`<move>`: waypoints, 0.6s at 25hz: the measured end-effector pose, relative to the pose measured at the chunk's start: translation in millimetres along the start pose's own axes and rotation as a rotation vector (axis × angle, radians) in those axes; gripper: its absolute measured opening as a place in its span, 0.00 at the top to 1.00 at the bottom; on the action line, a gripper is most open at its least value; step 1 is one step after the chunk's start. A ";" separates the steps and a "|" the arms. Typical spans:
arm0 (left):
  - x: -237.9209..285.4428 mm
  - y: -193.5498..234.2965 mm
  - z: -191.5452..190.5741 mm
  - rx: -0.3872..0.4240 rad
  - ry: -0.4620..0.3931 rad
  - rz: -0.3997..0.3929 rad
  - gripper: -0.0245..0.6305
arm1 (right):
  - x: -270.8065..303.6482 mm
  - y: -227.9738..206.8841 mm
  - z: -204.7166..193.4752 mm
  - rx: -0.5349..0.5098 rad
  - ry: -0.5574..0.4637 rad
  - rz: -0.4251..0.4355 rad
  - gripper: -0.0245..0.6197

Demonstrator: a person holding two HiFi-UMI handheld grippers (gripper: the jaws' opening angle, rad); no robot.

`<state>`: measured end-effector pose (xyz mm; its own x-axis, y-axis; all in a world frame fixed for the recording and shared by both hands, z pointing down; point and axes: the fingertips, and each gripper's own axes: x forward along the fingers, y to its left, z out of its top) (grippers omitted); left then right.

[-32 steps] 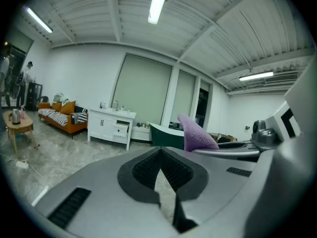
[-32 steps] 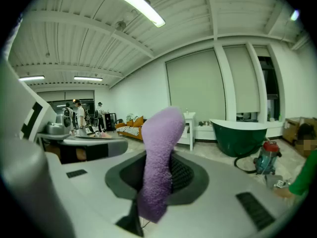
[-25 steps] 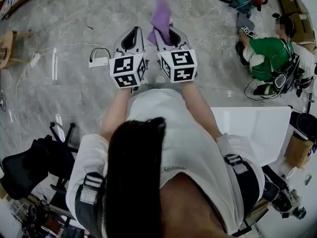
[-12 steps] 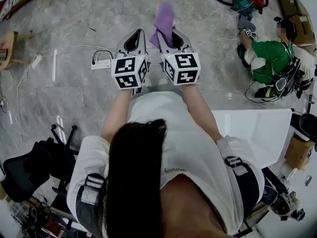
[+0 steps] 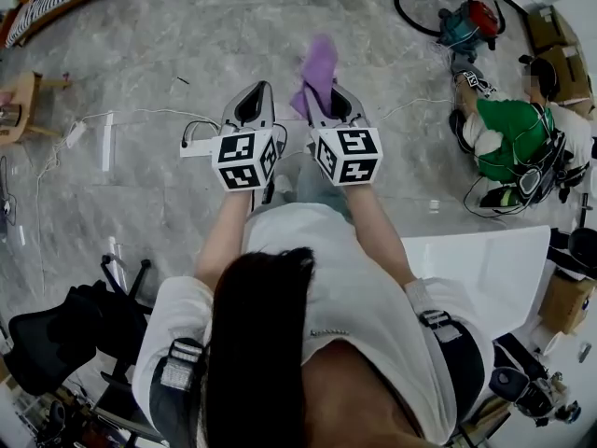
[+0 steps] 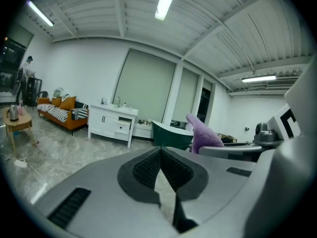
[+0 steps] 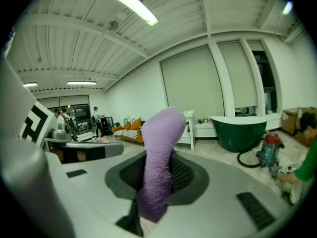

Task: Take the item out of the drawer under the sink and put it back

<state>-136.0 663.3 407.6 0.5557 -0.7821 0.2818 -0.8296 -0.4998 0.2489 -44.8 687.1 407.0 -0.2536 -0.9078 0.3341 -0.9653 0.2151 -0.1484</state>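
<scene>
A purple towel (image 5: pixel 318 63) stands up from my right gripper (image 5: pixel 324 89), whose jaws are shut on its lower end. In the right gripper view the towel (image 7: pixel 159 152) fills the gap between the pads. My left gripper (image 5: pixel 260 87) is level with it on the left, its jaws shut with nothing between them (image 6: pixel 161 150). Far ahead, in the left gripper view, stands a white sink cabinet (image 6: pixel 110 124) with drawers. Both grippers hang over the grey marble floor, well short of the cabinet.
A white power strip (image 5: pixel 198 146) with a cable lies on the floor under the left gripper. A person in green (image 5: pixel 508 124) sits at the right by a vacuum cleaner (image 5: pixel 471 19). A green bathtub (image 6: pixel 171 134), an orange sofa (image 6: pixel 59 114), a white table (image 5: pixel 485 255) and a black chair (image 5: pixel 56 329) also stand around.
The person has stepped forward over the floor and both grippers came along side by side. The towel stays in the right gripper and neither gripper's jaws changed.
</scene>
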 end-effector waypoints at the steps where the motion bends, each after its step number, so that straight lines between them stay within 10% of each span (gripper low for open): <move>1: 4.4 1.1 0.3 -0.001 0.007 -0.007 0.96 | 4.3 -1.6 2.5 0.000 -0.003 0.001 0.80; 15: 101.6 25.3 32.3 -0.006 -0.002 0.007 0.96 | 93.9 -63.1 47.0 -0.023 -0.033 0.004 0.80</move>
<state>-102.3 559.1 412.6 0.5501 -0.7862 0.2816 -0.8329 -0.4923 0.2526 -4.8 571.3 404.0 -0.2556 -0.9181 0.3028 -0.9655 0.2264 -0.1285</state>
